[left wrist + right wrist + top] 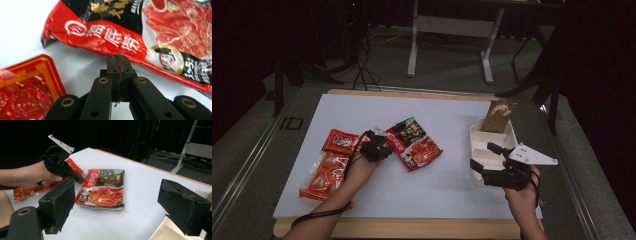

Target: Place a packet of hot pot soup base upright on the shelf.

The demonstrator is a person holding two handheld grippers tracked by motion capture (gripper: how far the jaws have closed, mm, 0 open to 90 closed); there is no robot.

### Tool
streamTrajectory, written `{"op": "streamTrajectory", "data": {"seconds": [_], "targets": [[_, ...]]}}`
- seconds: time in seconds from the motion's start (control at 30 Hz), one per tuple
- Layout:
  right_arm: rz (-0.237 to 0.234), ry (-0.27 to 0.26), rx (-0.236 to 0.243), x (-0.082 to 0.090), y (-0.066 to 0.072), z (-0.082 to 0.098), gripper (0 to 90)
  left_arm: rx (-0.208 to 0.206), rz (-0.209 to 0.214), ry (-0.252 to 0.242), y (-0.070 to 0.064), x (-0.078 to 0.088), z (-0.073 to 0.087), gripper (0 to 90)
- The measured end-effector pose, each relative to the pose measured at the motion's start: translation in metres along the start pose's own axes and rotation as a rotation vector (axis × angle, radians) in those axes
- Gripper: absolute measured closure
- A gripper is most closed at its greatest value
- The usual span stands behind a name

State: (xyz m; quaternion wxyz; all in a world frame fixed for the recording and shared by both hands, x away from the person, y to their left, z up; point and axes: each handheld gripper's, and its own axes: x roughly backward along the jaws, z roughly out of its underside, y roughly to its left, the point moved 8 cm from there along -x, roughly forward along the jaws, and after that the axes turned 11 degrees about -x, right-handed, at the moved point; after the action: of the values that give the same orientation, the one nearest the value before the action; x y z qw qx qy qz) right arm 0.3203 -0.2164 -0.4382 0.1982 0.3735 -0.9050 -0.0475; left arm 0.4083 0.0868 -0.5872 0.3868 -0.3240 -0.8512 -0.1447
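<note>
While jaws pinched together, left hand-held gripper (117,65) clamping red soup-base packet's (130,32) edge.

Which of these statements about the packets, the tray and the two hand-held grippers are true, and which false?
1. The left hand-held gripper is shut at the edge of the red-and-black packet. True.
2. The right hand-held gripper holds a packet. False: its jaws stand wide open with nothing between them.
3. A brown packet stands in the white tray. True.
4. The tray sits at the table's left. False: in the high view it is at the right edge.
5. The orange packets lie in the tray. False: they lie on the white board, left of the red-and-black packet.
</note>
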Motion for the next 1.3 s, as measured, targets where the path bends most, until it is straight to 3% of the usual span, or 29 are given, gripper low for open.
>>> {"op": "streamTrajectory", "data": {"seconds": [0.2, 0.47, 0.8, 1.07, 1.3], "targets": [[-0.001, 0.004, -0.006, -0.002, -0.001, 0.001, 14.2, 0.006, 0.018, 0.028, 0.0, -0.007, 0.002, 89.4], [-0.007, 0.007, -0.013, -0.003, -0.001, 0.002, 14.2, 0.032, 0.007, 0.035, 0.005, -0.013, -0.003, 89.6], [-0.015, 0.008, -0.01, -0.001, 0.001, 0.003, 14.2, 0.019, -0.008, 0.051, 0.015, -0.021, -0.02, 89.7], [-0.016, 0.024, -0.012, -0.004, 0.0, 0.008, 14.2, -0.011, -0.003, 0.049, 0.019, -0.031, -0.029, 89.7], [-0.018, 0.02, -0.001, -0.003, 0.003, 0.007, 14.2, -0.014, 0.012, 0.048, 0.022, -0.039, -0.036, 89.7]]}}
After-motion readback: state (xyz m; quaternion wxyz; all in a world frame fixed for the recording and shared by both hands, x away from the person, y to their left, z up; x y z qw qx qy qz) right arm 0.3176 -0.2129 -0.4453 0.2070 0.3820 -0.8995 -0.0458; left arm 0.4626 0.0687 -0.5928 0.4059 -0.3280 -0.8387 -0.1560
